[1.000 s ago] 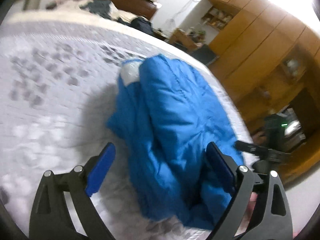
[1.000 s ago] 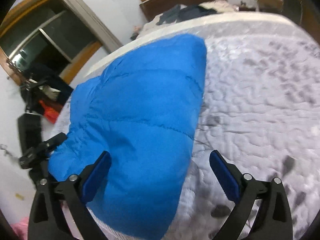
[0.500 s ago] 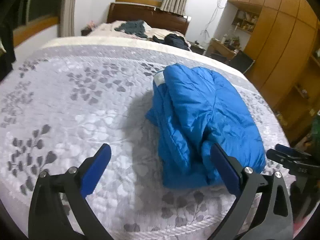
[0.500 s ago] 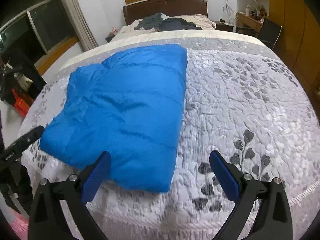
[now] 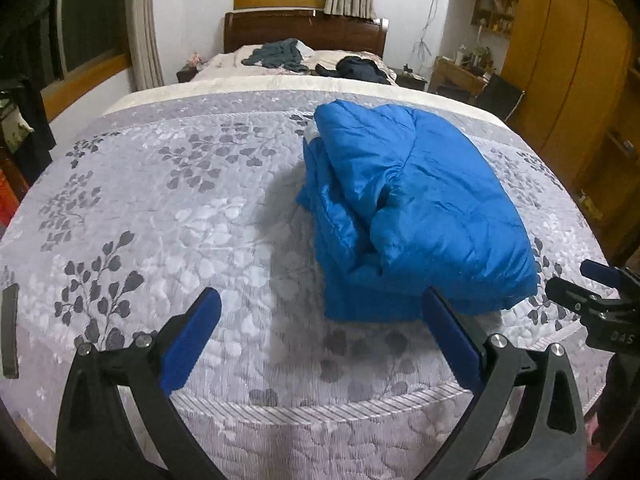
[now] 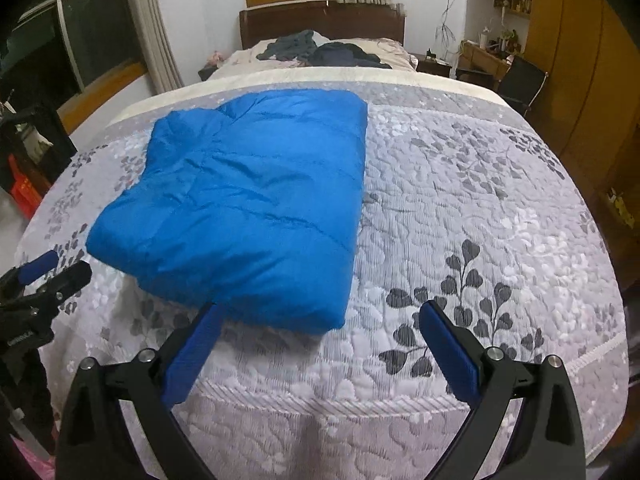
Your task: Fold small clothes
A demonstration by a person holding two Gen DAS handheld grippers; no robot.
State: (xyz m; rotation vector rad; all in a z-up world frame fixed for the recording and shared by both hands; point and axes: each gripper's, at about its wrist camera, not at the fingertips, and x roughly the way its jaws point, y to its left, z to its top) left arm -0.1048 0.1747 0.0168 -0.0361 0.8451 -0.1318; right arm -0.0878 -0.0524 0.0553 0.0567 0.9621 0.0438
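I have pulled both grippers back from the blue padded jacket (image 6: 248,200), which now lies folded on the quilted bed (image 6: 480,220); left gripper (image 5: 320,336) and right gripper (image 6: 320,340) hang empty, jaws wide, the fold apparently finished.

— Where does the left wrist camera sit?

— At the foot of the grey leaf-patterned quilted bedspread (image 5: 168,208), looking along its black gripper with blue pads (image 5: 320,336) toward the dark wooden headboard (image 5: 304,32). The folded blue padded jacket (image 5: 416,208) lies right of centre, near.

— And the right wrist one?

— Same edge, same heading (set further right), over its own gripper (image 6: 320,340); the jacket (image 6: 248,208) falls left of centre. Both share bedspread (image 6: 480,208), jacket and headboard (image 6: 320,24).
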